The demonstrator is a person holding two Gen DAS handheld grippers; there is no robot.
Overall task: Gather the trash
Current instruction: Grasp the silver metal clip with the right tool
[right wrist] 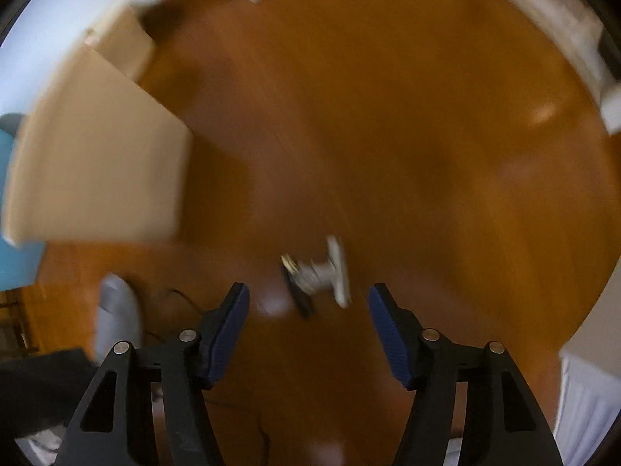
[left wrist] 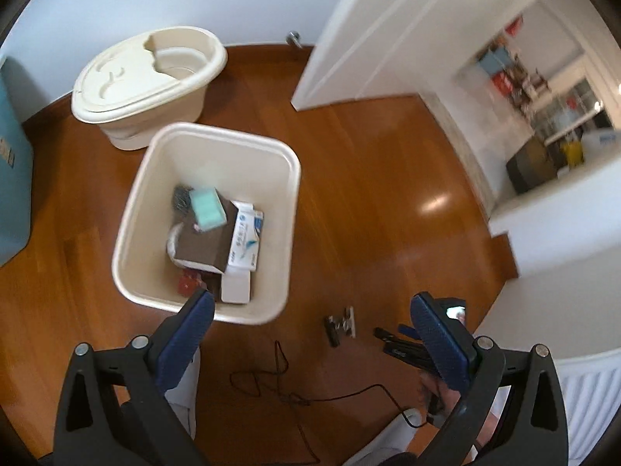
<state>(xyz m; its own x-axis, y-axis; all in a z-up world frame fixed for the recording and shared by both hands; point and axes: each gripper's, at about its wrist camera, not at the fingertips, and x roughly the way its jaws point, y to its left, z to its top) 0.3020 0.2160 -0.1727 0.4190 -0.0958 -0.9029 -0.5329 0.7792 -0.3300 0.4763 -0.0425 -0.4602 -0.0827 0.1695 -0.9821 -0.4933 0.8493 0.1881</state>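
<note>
left wrist view: the left hand-held gripper (left wrist: 312, 308) hangs with its jaws spread wide and nothing between the pads, above the near rim of a cream waste bin (left wrist: 217, 132) that stands on the wooden floor (left wrist: 368, 163). the bin already holds several discarded items: a brown carton (left wrist: 205, 239), a white printed box (left wrist: 246, 239), a teal sponge-like block (left wrist: 205, 207) on top, and a small red piece (left wrist: 188, 283) at the bottom. behind it stands a cream lidded bucket (left wrist: 128, 77), which looks to play no part in the task.

right wrist view (heavily blurred): the right hand-held gripper (right wrist: 308, 297) points steeply down at the floor, jaws apart and empty. just beyond its fingertips lies one small piece of litter (right wrist: 316, 273), white and grey with a dark part, its nature too blurred to tell. the same piece shows in the left view on the floor just right of the bin, with a thin dark cable (left wrist: 271, 380) lying nearby.

progress, as a judgement: most of the trash appears collected. the piece on the floor is not yet grasped; it remains to be closed on, lifted and dropped into the bin. no other loose litter is visible in either view.
</note>
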